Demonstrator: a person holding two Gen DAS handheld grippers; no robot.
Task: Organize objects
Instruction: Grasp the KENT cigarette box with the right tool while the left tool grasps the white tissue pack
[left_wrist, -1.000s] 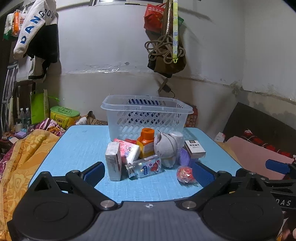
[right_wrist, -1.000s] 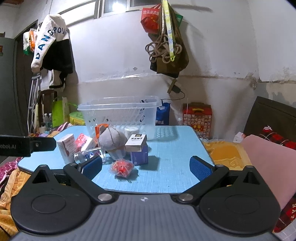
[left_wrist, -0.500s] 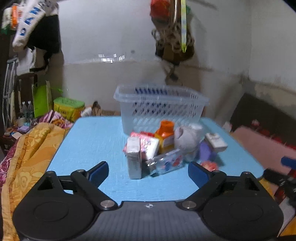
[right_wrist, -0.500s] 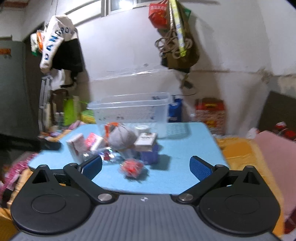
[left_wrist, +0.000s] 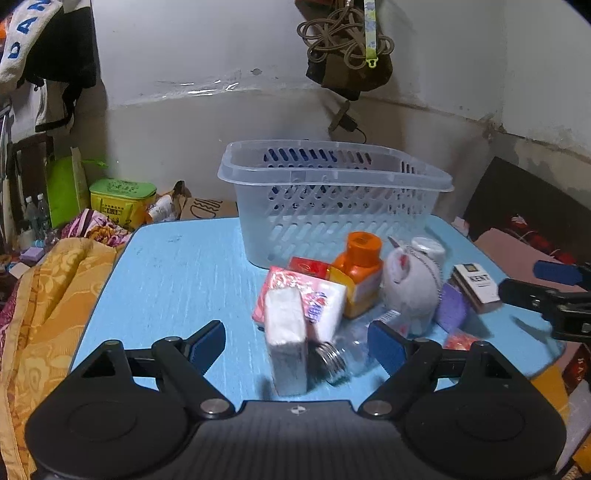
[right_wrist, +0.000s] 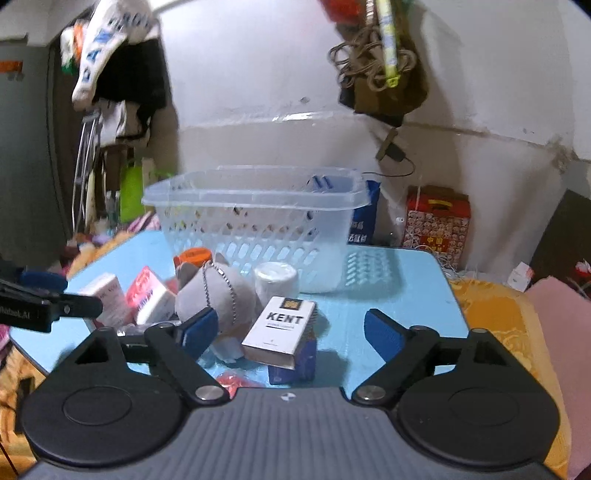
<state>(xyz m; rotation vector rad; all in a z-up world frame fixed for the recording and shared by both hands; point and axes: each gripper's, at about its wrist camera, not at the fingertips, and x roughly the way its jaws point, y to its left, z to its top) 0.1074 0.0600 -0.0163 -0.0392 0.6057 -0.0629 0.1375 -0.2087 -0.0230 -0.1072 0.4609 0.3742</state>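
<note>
Both grippers are spread wide and hold nothing. Left gripper (left_wrist: 295, 341) has two black fingers with flat blue pads, and its tips sit on either side of the white tissue pack (left_wrist: 286, 350), not touching it. Right gripper (right_wrist: 290, 330) has the same two blue pads, and the KENT box (right_wrist: 279, 332) sits in the gap between them.

All the little things sit in a bunch in front of the basket (left_wrist: 332, 199), on the blue table (left_wrist: 177, 280). One basket: clear plastic, a long box shape with rows of slots in its walls. One soft grey plush toy (left_wrist: 410, 288) with a thin bead chain, round and fuzzy. One orange bottle (left_wrist: 356, 273) with an orange cap, just in front of the basket. One pink and white soft pack (left_wrist: 306, 299) beside the tissue pack. One clear bottle (left_wrist: 347, 354) lying on its side with a ridged metal cap. One flat purple box (right_wrist: 295, 363) under the KENT box. One shiny red wrapped thing (left_wrist: 460, 339), farthest from the basket. One white round tub (right_wrist: 275, 280) close to the basket wall.
</note>
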